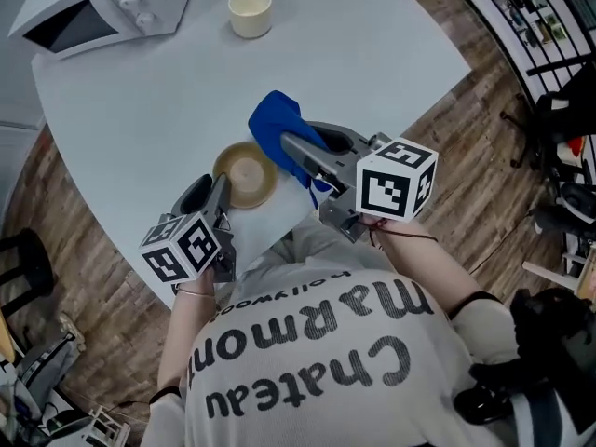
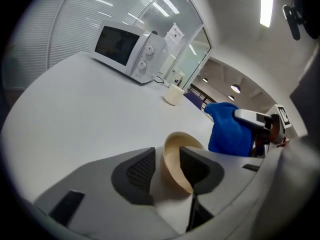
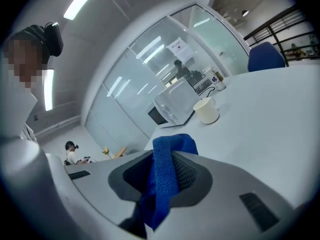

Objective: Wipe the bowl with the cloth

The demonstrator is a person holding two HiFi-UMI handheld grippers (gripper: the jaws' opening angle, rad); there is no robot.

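rough woven cloth [image 3: 167,174], smooth matt bowl [image 1: 246,175]

The person wears a white T-shirt [image 1: 307,361] with dark block lettering. The left gripper [image 2: 167,166] and right gripper [image 3: 165,171] are pale grey with black ribbed pads [image 2: 140,170] and black-and-white marker cubes [image 1: 397,180].

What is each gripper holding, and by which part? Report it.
Right gripper: blue cloth, pinched at a bunched fold, the rest loose. Left gripper: nothing clamped; its open jaws straddle the bowl at its rim.
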